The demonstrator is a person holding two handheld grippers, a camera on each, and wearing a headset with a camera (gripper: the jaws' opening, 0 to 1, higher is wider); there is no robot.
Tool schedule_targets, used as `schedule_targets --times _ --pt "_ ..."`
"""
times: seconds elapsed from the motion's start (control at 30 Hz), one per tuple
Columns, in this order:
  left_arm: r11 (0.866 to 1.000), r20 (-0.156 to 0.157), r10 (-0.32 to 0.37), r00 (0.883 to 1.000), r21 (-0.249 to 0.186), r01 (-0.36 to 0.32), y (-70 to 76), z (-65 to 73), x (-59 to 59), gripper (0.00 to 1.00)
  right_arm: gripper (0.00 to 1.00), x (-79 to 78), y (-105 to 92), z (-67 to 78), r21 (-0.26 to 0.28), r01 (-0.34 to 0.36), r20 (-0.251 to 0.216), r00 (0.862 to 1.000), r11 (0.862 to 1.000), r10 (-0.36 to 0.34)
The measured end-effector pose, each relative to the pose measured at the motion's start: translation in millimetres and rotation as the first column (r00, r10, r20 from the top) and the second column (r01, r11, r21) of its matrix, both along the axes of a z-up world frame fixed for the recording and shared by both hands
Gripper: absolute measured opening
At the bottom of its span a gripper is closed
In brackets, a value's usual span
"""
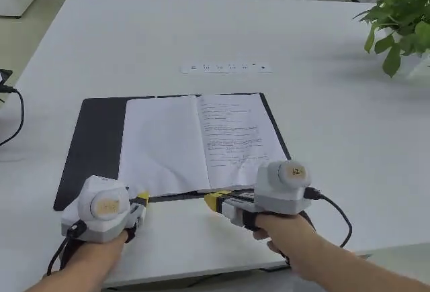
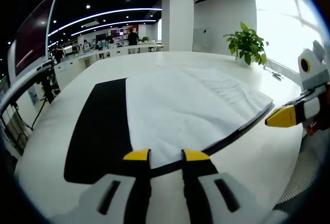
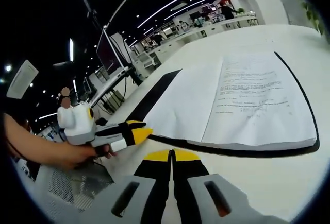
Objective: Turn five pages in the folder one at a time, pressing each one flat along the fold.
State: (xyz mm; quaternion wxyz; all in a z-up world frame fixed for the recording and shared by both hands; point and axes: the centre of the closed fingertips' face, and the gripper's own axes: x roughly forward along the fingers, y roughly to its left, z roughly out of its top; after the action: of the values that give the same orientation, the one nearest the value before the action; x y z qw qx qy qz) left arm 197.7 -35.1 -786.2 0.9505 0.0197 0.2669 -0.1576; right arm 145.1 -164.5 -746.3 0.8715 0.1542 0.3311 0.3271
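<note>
A: What carries everything?
B: A wide white tabletop. Toward its near edge a black folder lies open and flat.
A: And inside it?
B: A blank sheet on the left. It covers most of the left cover but leaves a black strip bare at the far left. A printed page lies flat on the right, meeting the blank sheet along the fold.
A: Anything else of size?
B: A leafy green plant at the far right, well apart from the folder.
A: The grippers?
B: Both are on the near side of the folder, just off its lower edge. The left gripper is by the bottom of the blank sheet. Its own view shows yellow-tipped jaws with a narrow gap and nothing between them, pointing at the folder's edge. The right gripper is near the bottom of the fold, pointing left — its jaws are pressed together tip to tip, gripping nothing.
A: Are they touching the paper?
B: I cannot tell; they look just short of it.
A: Smaller things?
B: A white power strip lies beyond the folder's far edge, and a black cable curls at the left edge of the tabletop.
</note>
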Motion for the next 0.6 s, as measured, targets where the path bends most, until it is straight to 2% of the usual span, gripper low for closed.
schedule_targets --times 0.07,0.1,0.17,0.23,0.27,0.3,0.33,0.4,0.47,0.5,0.53,0.6 --pt "1.0 -0.018 0.006 1.0 -0.018 -0.006 0.5 0.5 0.9 0.22 0.0 -5.2 -5.1 4.5 -0.031 0.032 -0.039 0.999 0.999 -0.033" --pt "0.999 -0.032 0.003 0.999 -0.032 -0.004 -0.5 1.1 0.5 0.22 0.0 -7.8 -6.8 8.7 -0.041 0.037 -0.042 0.998 0.999 -0.038" --pt "0.999 -0.067 -0.014 0.998 -0.054 0.01 -3.4 2.1 -1.0 0.26 0.0 -12.1 -8.6 19.3 -0.034 0.04 -0.027 0.999 0.999 -0.041" --pt "0.996 -0.132 -0.029 0.991 -0.093 0.016 -8.1 3.6 -6.5 0.31 0.0 -15.9 -13.5 34.2 -0.028 0.061 -0.009 0.998 0.998 -0.061" --pt "0.996 -0.149 -0.037 0.988 -0.089 0.024 -8.0 4.2 -8.3 0.33 0.0 -15.7 -18.4 45.5 -0.03 0.083 0.025 0.996 0.996 -0.083" --pt "0.997 -0.148 -0.041 0.988 -0.076 0.03 -7.2 10.4 -10.5 0.33 0.0 -15.0 -22.0 52.1 -0.031 0.099 0.049 0.994 0.995 -0.098" --pt "0.996 -0.152 -0.04 0.988 -0.083 0.027 -8.1 17.6 -14.7 0.32 0.0 -17.6 -28.1 60.2 -0.032 0.121 0.056 0.991 0.992 -0.119" --pt "0.993 -0.14 -0.035 0.99 -0.116 0.018 -5.3 31.4 -17.9 0.33 0.0 -20.1 -36.4 67.9 -0.05 0.136 0.067 0.989 0.989 -0.133" --pt "0.99 -0.127 -0.038 0.991 -0.142 0.02 -3.4 49.2 -23.7 0.35 0.0 -20.4 -50.3 78.0 -0.086 0.161 0.102 0.983 0.983 -0.152" --pt "0.987 -0.111 -0.041 0.993 -0.161 0.023 -3.7 58.1 -25.2 0.36 0.0 -20.1 -55.8 83.6 -0.096 0.169 0.125 0.98 0.981 -0.157" --pt "0.985 -0.068 -0.04 0.997 -0.171 0.028 -2.1 73.2 -26.1 0.37 0.0 -17.7 -64.1 94.5 -0.087 0.198 0.164 0.969 0.976 -0.182" --pt "0.984 -0.042 -0.024 0.999 -0.175 0.017 4.2 93.2 -32.8 0.4 0.0 -15.8 -75.7 109.1 -0.065 0.242 0.201 0.953 0.968 -0.225"
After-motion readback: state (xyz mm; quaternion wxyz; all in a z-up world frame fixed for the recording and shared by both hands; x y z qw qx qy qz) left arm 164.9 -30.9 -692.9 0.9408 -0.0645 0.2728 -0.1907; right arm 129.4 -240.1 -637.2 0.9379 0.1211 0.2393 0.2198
